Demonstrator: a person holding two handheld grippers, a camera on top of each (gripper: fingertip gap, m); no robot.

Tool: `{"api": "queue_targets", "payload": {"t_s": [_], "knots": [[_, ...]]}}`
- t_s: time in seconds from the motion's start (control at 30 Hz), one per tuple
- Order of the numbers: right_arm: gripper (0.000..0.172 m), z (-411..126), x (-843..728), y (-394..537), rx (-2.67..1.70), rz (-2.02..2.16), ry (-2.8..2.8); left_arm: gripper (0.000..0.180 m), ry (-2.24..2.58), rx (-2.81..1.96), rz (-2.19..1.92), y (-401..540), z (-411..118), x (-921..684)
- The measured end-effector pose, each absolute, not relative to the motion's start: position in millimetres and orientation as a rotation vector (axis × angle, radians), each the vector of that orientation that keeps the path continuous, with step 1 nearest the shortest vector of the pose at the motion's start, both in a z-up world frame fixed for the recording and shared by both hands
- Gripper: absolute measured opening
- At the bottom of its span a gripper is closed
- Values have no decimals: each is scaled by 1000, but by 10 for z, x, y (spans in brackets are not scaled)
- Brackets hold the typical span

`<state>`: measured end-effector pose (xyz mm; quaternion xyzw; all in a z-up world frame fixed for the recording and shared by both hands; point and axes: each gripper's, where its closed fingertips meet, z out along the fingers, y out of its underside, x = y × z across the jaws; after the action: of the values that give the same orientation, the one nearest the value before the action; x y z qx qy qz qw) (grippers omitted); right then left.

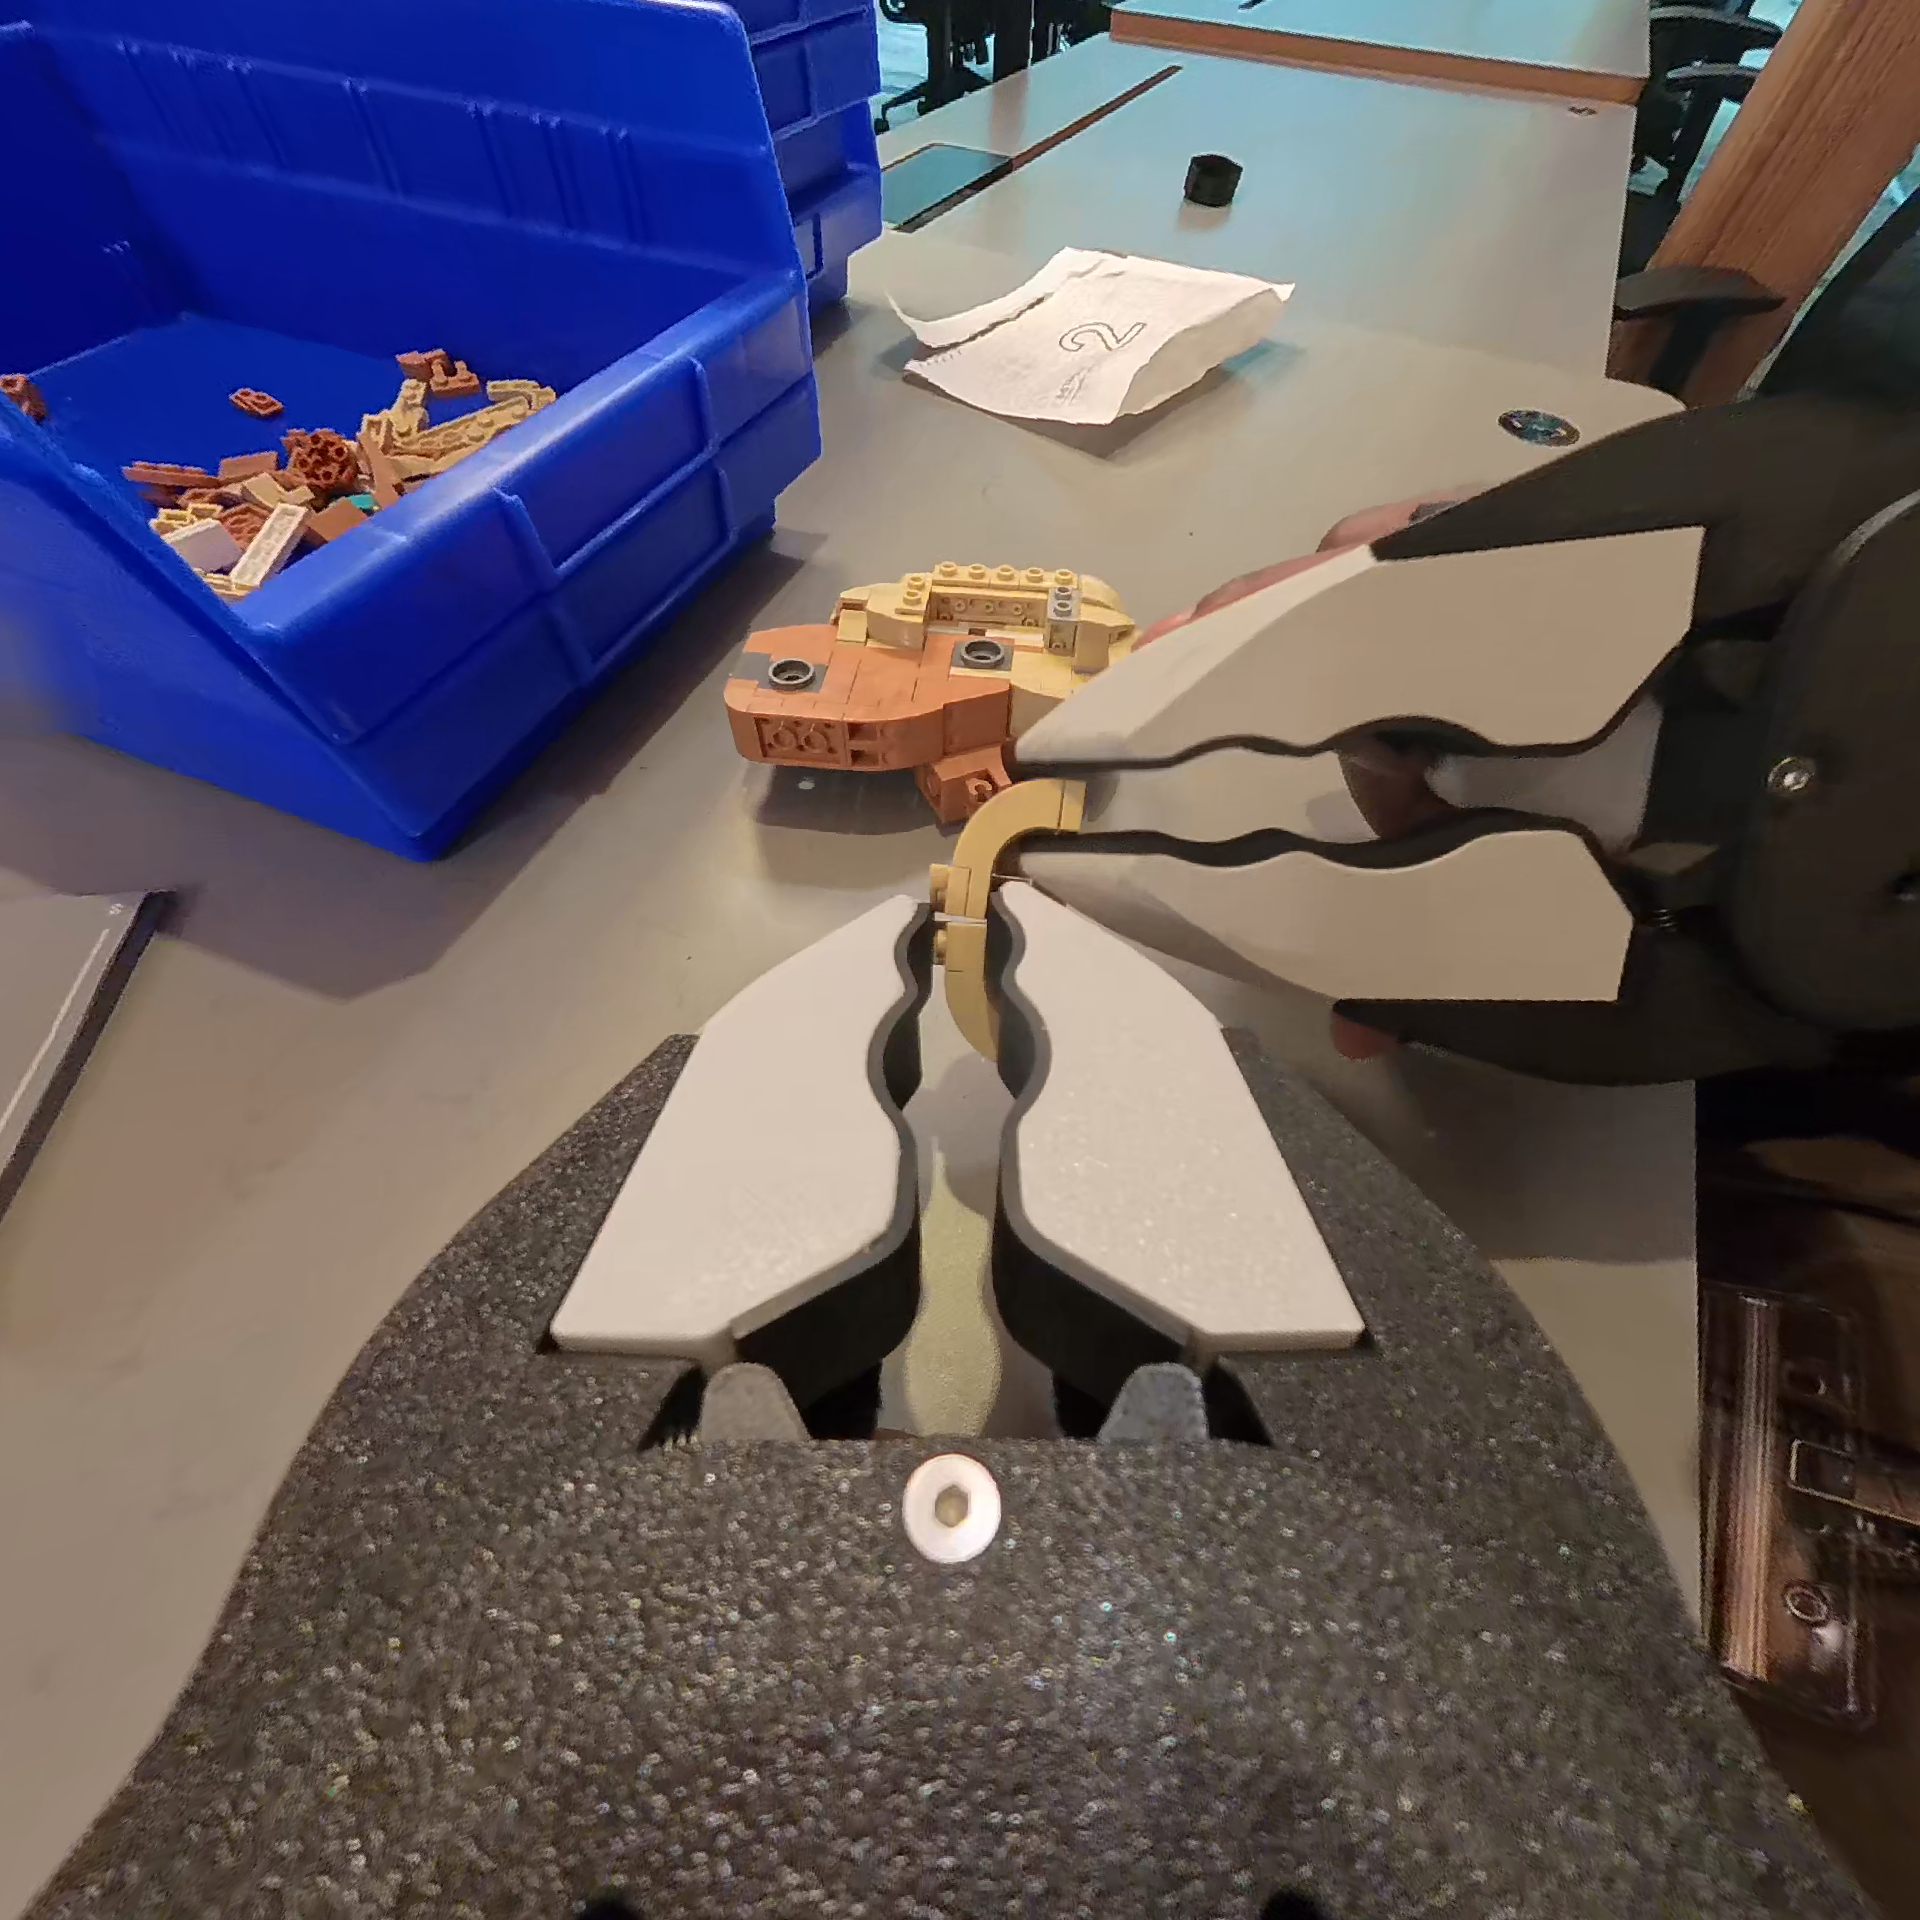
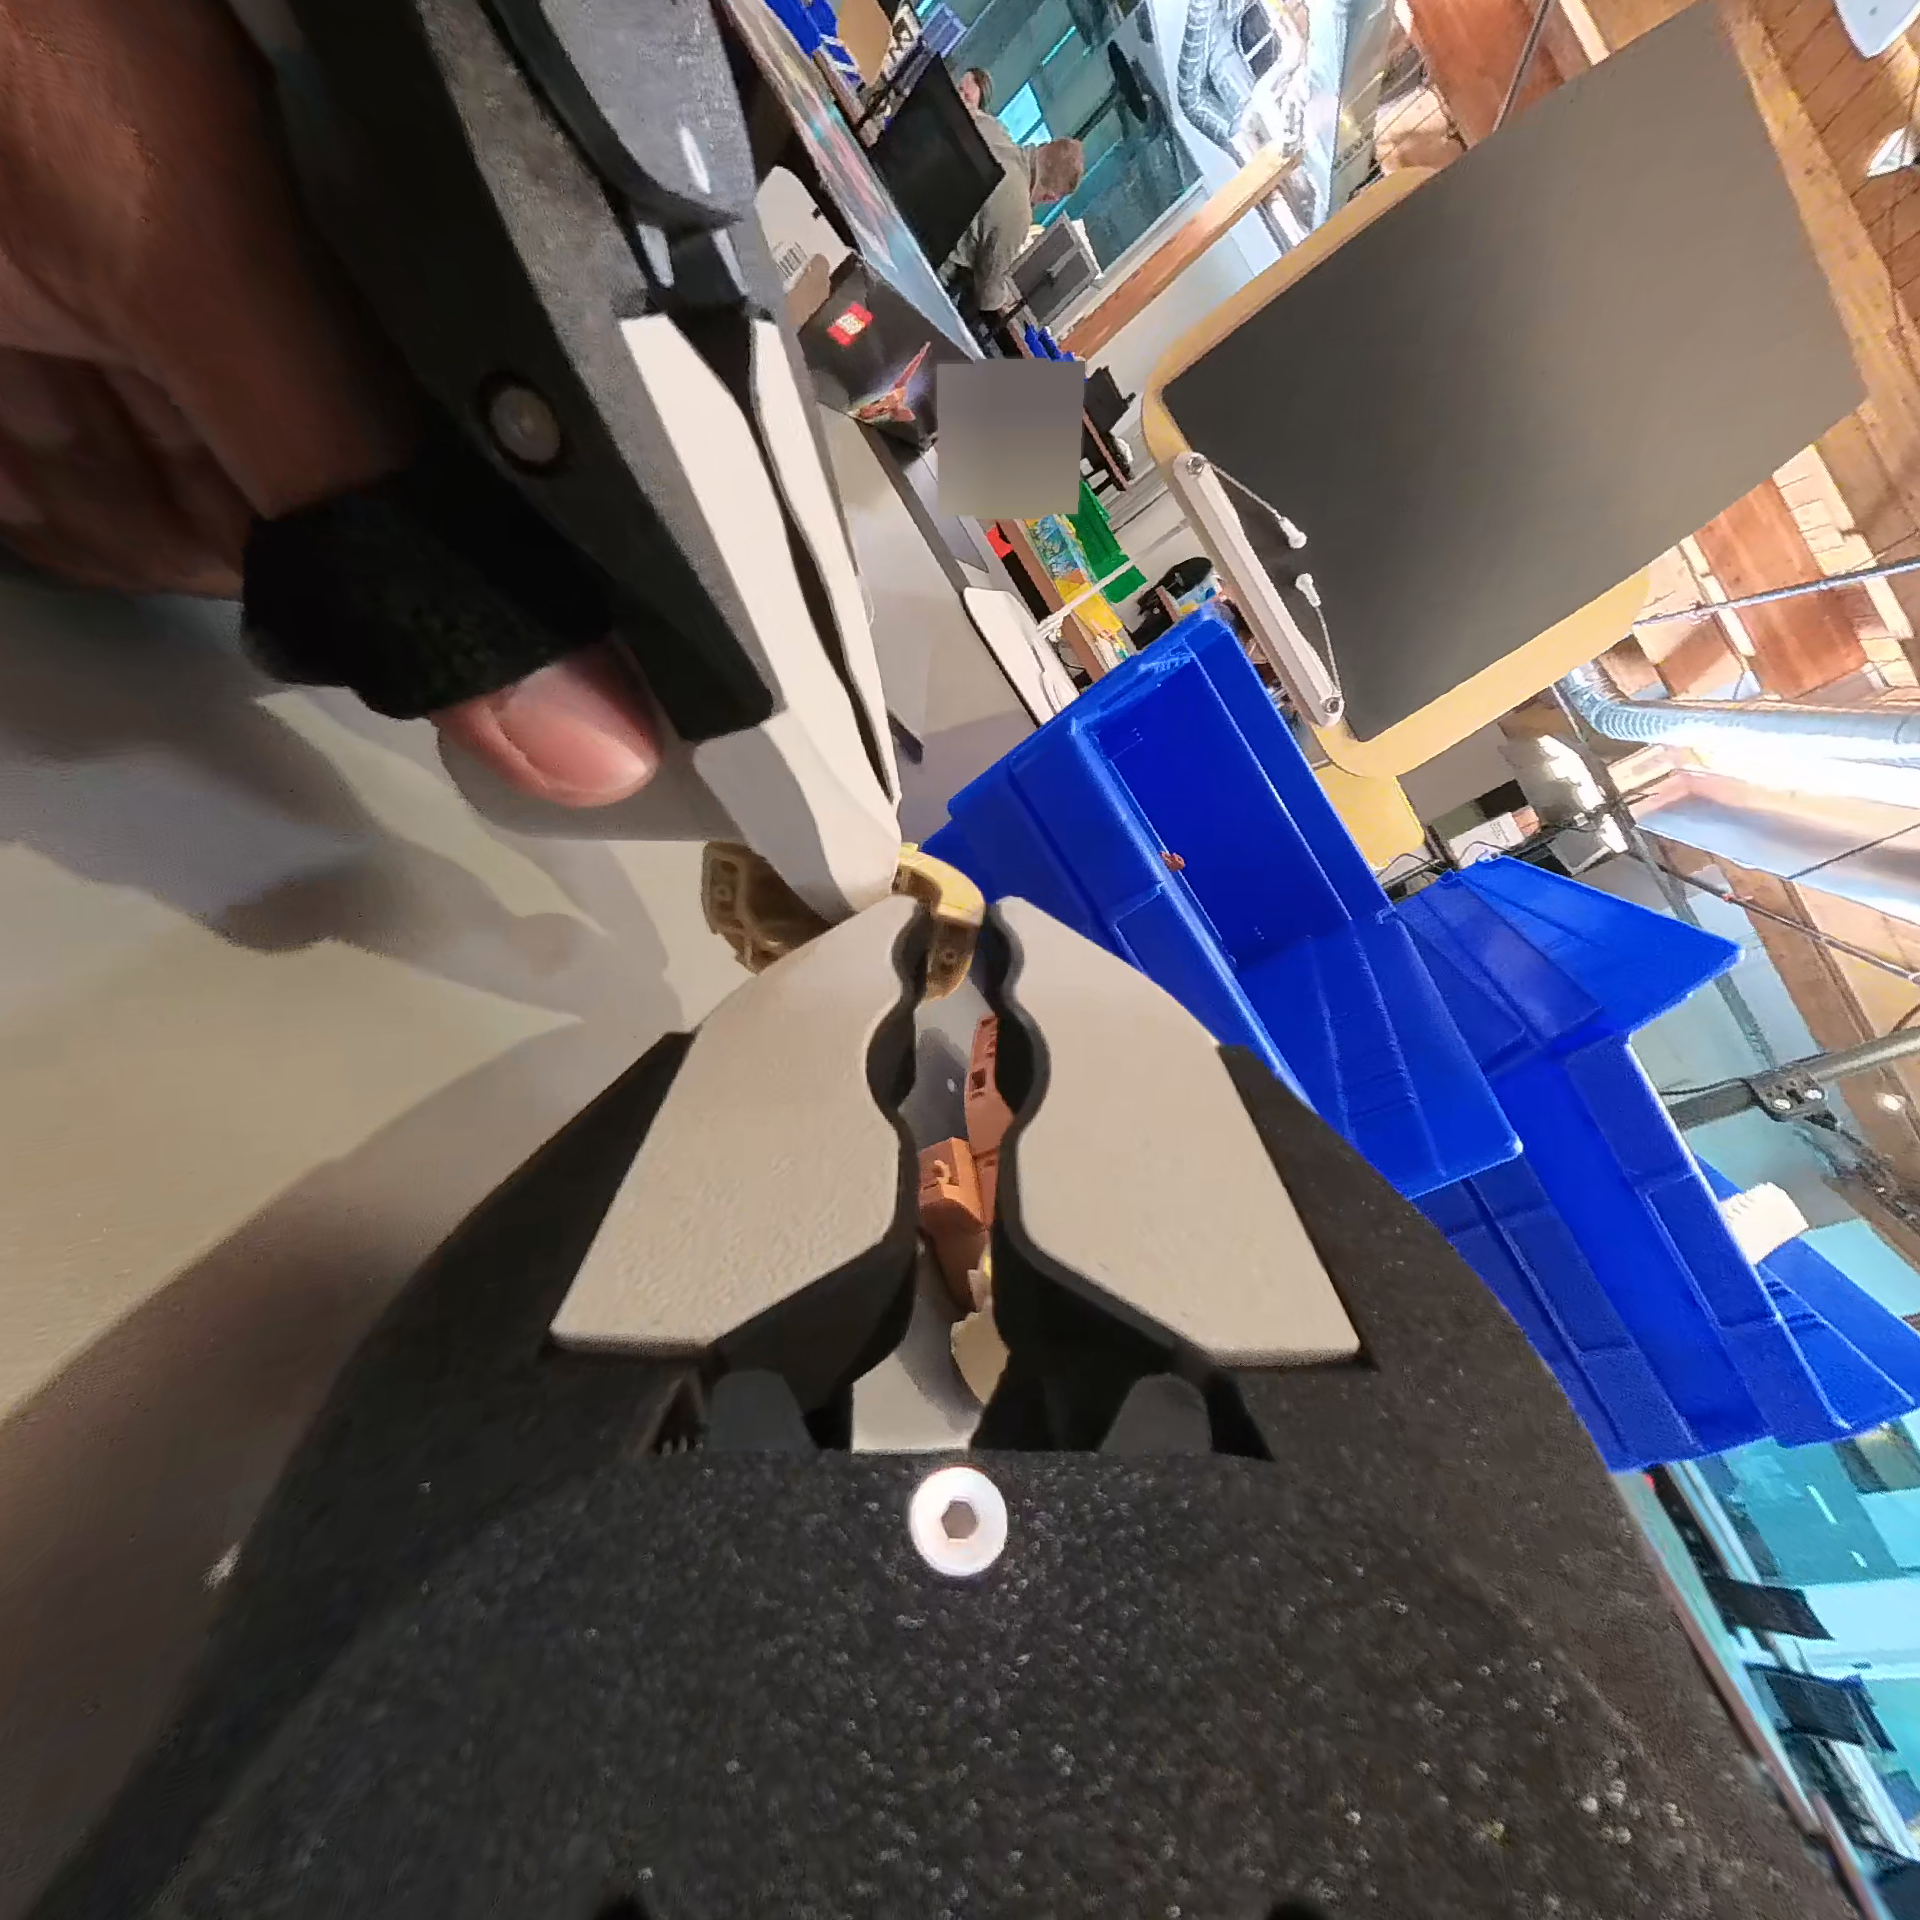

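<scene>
Both grippers pinch the same tan curved brick strip (image 1: 977, 894), held just above the grey table (image 1: 416, 1039). The left gripper (image 1: 961, 920) pinches its near end, and the right gripper (image 1: 1023, 821) pinches the far end from the right. The strip's long axis runs away from the left fingers toward the brown-and-tan brick model (image 1: 914, 675) just beyond.

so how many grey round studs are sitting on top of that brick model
2, both on the brown part of the brick model: one stud near its left end, the other stud further right toward the tan section. The right gripper covers the model's right side, so more may be hidden.
</scene>
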<state>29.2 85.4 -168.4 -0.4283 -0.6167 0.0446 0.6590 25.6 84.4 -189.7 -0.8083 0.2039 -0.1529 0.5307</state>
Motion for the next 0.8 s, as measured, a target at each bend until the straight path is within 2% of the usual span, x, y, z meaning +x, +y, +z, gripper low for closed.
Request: {"api": "queue_targets", "payload": {"t_s": [0.7, 0.8], "knots": [[8, -1756, 337, 868, -995, -1, -1427, 10, 376, -1978, -365, 929, -1935, 196], [8, -1691, 377, 825, -971, 11, -1404, 9, 239, -1973, -325, 991, -1906, -14]]}}
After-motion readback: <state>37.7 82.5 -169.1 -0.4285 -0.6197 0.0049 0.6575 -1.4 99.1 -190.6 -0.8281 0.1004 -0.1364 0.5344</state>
